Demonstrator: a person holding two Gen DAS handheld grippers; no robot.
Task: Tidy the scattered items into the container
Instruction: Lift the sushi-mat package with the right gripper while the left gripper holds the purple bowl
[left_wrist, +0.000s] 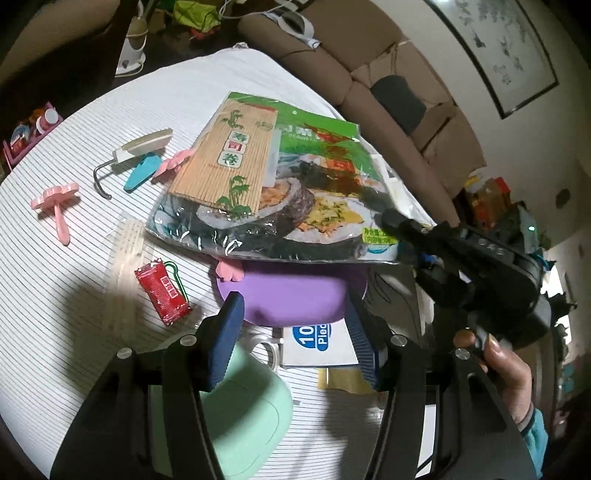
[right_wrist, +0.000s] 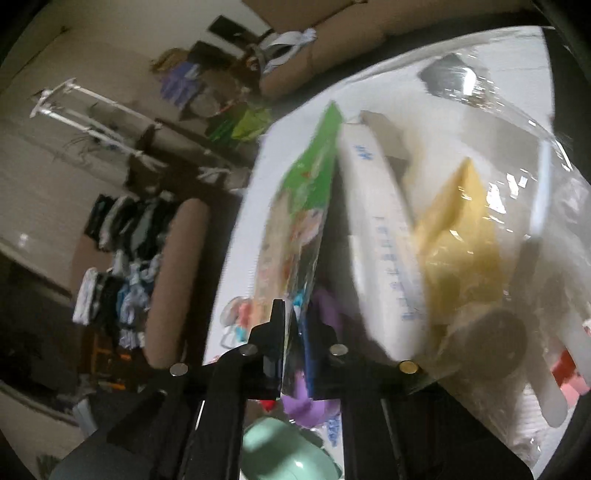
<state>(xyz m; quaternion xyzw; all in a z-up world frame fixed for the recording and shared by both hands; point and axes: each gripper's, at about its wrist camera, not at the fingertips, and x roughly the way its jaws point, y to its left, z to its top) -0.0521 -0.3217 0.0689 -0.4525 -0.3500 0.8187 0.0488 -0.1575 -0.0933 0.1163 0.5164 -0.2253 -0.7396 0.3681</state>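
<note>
My right gripper (left_wrist: 397, 229) is shut on the corner of a green seaweed sushi packet (left_wrist: 280, 188) with a bamboo mat inside, holding it in the air above a purple bowl (left_wrist: 291, 295). In the right wrist view the packet (right_wrist: 306, 206) stands edge-on between the closed fingers (right_wrist: 295, 332). My left gripper (left_wrist: 291, 332) is open and empty above the purple bowl and a mint green lidded box (left_wrist: 251, 410). A clear bag (right_wrist: 480, 221) holding a white packet and a yellow item lies beside the seaweed packet.
On the striped tablecloth (left_wrist: 74, 277) lie a red sachet (left_wrist: 162, 293), a pink mould with a handle (left_wrist: 55, 203), a teal clip (left_wrist: 142, 171), a white hook tool (left_wrist: 136, 149) and a clear sleeve of sticks (left_wrist: 125, 251). A sofa (left_wrist: 369, 74) stands behind the table.
</note>
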